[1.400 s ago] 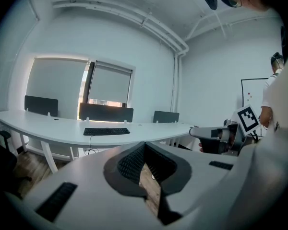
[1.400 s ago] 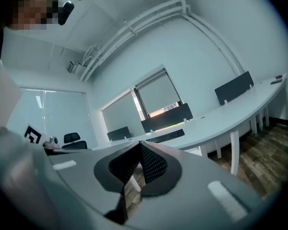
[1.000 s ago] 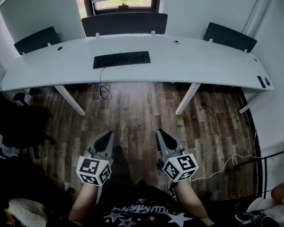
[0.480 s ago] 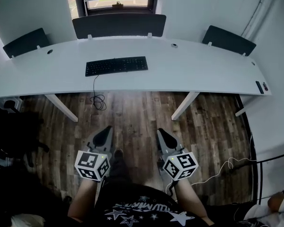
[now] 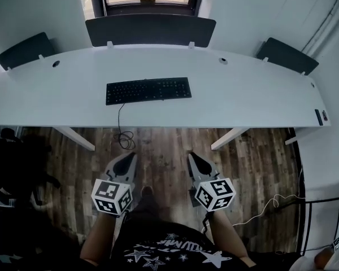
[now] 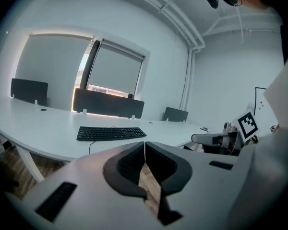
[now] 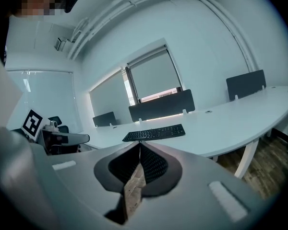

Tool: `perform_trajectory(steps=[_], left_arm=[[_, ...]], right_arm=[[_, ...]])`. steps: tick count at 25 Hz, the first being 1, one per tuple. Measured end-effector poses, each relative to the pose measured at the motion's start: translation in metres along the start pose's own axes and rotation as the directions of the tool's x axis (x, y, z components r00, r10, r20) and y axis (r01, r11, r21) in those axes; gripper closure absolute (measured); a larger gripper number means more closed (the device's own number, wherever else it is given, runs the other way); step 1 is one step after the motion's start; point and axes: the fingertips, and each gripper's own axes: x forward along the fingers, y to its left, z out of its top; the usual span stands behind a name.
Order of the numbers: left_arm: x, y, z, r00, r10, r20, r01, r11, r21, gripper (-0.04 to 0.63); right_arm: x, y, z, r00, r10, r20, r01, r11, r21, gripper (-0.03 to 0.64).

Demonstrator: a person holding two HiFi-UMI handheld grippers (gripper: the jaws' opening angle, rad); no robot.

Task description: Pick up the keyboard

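A black keyboard (image 5: pixel 148 90) lies flat near the middle of a long white desk (image 5: pixel 260 95), its cable (image 5: pixel 123 134) hanging over the front edge to the floor. It also shows ahead in the left gripper view as the keyboard (image 6: pixel 110 133) and in the right gripper view as the keyboard (image 7: pixel 155 132). My left gripper (image 5: pixel 126 160) and right gripper (image 5: pixel 194 158) hover over the wooden floor, well short of the desk's front edge. Both are shut with nothing between their jaws.
Dark divider panels (image 5: pixel 150 31) stand along the desk's back edge under a window. A small dark device (image 5: pixel 319 117) lies at the desk's far right end. A black office chair (image 5: pixel 14 162) stands at the left. A white cable (image 5: pixel 271 205) runs across the floor at the right.
The desk and keyboard have come closer and lower in the head view as I moved toward them. Both grippers stay shut and side by side.
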Motion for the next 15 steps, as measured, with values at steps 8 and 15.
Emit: perform_trajectory(steps=[8,15], left_arm=[[0.044,0.068,0.031,1.0,-0.03,-0.005,0.029,0.999,-0.022,0.584],[0.069,0.102,0.037,0.997,-0.067,-0.039,0.066,0.997,-0.027,0.584]], right_arm=[[0.084,-0.003,0.019,0.998,-0.025,-0.058,0.025,1.0,-0.006,0.614],[0.13,0.0,0.024,0.994,-0.041,-0.1,0.04,0.999,-0.018,0.614]])
